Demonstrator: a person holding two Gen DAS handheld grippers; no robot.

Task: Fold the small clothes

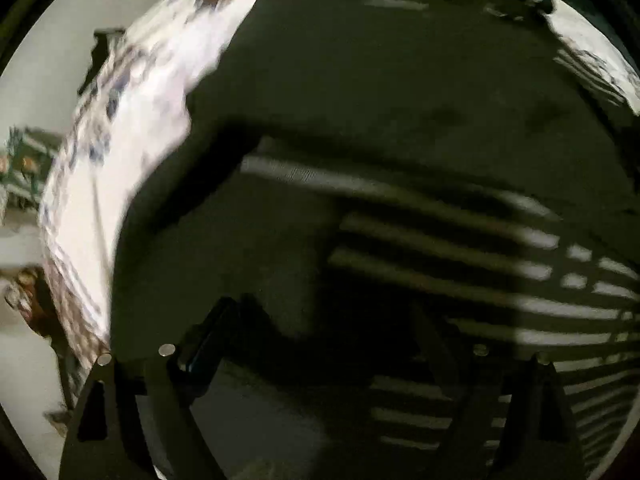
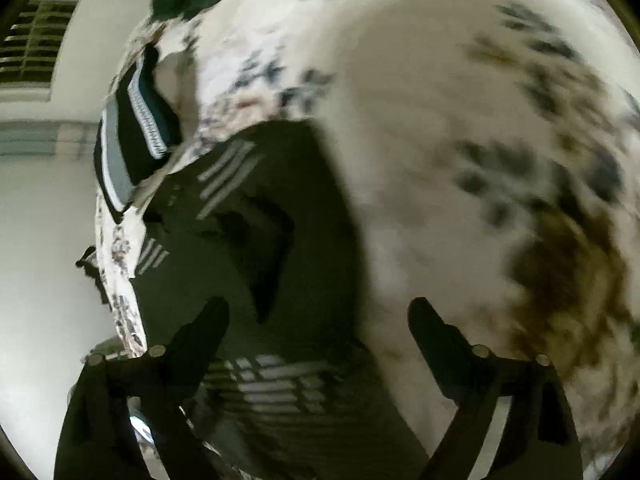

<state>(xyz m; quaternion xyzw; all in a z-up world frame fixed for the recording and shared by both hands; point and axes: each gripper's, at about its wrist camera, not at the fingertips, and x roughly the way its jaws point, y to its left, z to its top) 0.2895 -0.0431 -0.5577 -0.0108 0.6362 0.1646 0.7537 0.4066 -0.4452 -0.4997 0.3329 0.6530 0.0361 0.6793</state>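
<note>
A dark green garment (image 1: 360, 92) with pale stripes lies spread on a white bedcover printed with dark floral marks (image 1: 132, 128). In the left wrist view the garment fills almost the whole frame, its stripes (image 1: 440, 272) running across on the right and down toward the lower edge, so the cloth sits directly under and ahead of the left gripper (image 1: 320, 360). That gripper's fingers are spread wide, with nothing pinched between them; cloth shows in the gap, but whether the tips touch it cannot be told through the blur. In the right wrist view the same garment (image 2: 248, 248) lies to the left of centre, stretching from near the bottom of the frame up and away, its right edge slanting against bare bedcover (image 2: 460, 160). The right gripper (image 2: 320, 320) is also spread and empty: its left finger (image 2: 200, 332) hangs over the dark cloth, its right finger (image 2: 436, 332) over the bedcover, so it straddles the garment's edge. A folded dark-and-white striped item (image 2: 136, 140) lies farther off at the upper left. Judging by this, the left gripper is the nearer to the garment's body, the right to its border.
</note>
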